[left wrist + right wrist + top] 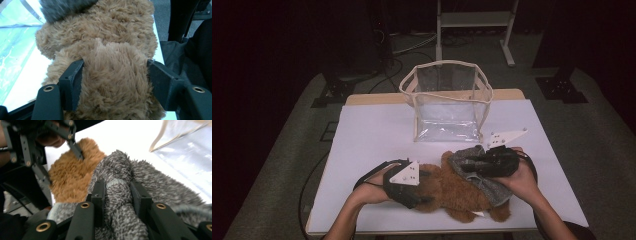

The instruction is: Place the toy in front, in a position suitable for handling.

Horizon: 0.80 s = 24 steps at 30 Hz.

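Left gripper (115, 82) — jaws clamped on a limb of the brown plush bear (457, 192); right gripper (117, 195) pinching a fold of its grey knit garment (140, 177); bear lying on the white table (372, 135) — clear bag (447, 100) upright just behind.

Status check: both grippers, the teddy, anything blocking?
Left gripper clamped on brown teddy. Right gripper pinching its grey fuzzy garment. Clear bag stands open behind, path unobstructed.

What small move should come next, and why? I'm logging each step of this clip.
Probably lift the brown plush toy together toward the clear bag: the left gripper clamps its fur, the right gripper pinches its grey knit garment, and the open bag stands just behind.
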Tool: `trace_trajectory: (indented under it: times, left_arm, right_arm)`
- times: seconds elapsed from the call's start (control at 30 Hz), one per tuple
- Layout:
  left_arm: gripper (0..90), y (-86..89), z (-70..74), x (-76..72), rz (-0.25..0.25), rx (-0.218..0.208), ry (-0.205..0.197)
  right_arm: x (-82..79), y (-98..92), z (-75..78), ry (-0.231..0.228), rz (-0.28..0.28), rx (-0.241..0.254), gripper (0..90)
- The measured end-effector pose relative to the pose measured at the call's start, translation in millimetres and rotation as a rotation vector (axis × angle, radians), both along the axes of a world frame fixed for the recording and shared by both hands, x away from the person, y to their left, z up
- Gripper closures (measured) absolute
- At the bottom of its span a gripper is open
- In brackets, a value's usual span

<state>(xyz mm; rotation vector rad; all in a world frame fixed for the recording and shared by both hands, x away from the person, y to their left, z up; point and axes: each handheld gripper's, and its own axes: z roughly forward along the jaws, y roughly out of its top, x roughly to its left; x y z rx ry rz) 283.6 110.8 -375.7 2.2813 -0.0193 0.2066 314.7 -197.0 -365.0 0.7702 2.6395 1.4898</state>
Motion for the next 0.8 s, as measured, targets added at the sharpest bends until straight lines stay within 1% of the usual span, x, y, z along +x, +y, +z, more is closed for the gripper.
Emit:
trace_trajectory:
  times: [0.03,0.1,0.17,0.2,0.27,0.3,0.37,0.4,0.47,0.5,0.53,0.57,0.63,0.67,0.7,0.77,0.8]
  left_arm:
    - [29.1,0.8,1.4,0.8,0.003,-0.008,0.006]
    - [24.7,2.2,4.4,2.4,0.006,-0.025,0.018]
    - [19.4,3.5,6.9,3.7,0.01,-0.039,0.027]
    - [18.7,4.1,7.6,4.1,0.011,-0.041,0.026]
    - [14.6,5.8,9.7,6.1,0.034,-0.044,0.023]
    - [12.2,6.8,10.1,7.7,0.05,-0.039,0.032]
    - [9.9,9.4,9.1,10.8,0.066,-0.046,0.049]
    - [9.0,10.9,7.7,12.7,0.07,-0.054,0.067]
    - [7.4,12.6,2.9,15.8,0.076,-0.062,0.116]
    - [6.3,12.8,0.0,16.7,0.074,-0.062,0.134]
    - [5.5,12.5,-3.4,16.8,0.072,-0.071,0.157]
    - [4.2,11.4,-6.8,17.0,0.061,-0.073,0.18]
    - [2.7,6.7,-14.0,15.2,0.031,-0.054,0.217]
    - [0.9,2.7,-17.8,13.6,0.02,-0.046,0.212]
    - [0.0,-1.2,-20.6,13.0,0.011,-0.028,0.199]
    - [0.2,-9.2,-22.1,12.2,0.027,-0.011,0.156]
    - [6.0,-11.1,-21.7,12.6,0.034,-0.014,0.142]
  right_arm:
    - [-2.4,1.2,-2.9,0.005,0.008,-0.003,67.2]
    - [-9.1,1.3,-6.3,0.0,0.008,-0.006,67.4]
    - [-16.2,-2.0,-7.7,-0.008,0.013,0.001,67.5]
    - [-20.6,-4.4,-8.7,-0.007,0.016,0.008,67.5]
    - [-25.8,-7.4,-11.0,-0.012,0.021,0.017,67.6]
    - [-28.9,-9.4,-12.7,-0.011,0.03,0.03,67.7]
    - [-33.3,-11.6,-14.2,-0.013,0.038,0.038,67.9]
    - [-35.4,-12.6,-14.6,-0.012,0.043,0.039,67.9]
    - [-39.2,-13.7,-14.7,-0.012,0.054,0.035,68.0]
    - [-40.9,-14.1,-14.5,-0.014,0.06,0.03,68.1]
    - [-42.4,-14.4,-14.5,-0.014,0.066,0.027,68.1]
    - [-43.6,-15.0,-14.7,-0.013,0.076,0.025,68.1]
    - [-46.5,-16.6,-14.8,-0.01,0.085,0.024,68.1]
    - [-47.7,-18.0,-14.6,-0.009,0.092,0.022,68.1]
    - [-48.9,-19.7,-14.5,-0.006,0.093,0.02,68.1]
    - [-51.1,-23.8,-14.7,-0.003,0.082,0.018,68.1]
    - [-51.8,-27.1,-14.8,-0.002,0.072,0.018,68.1]
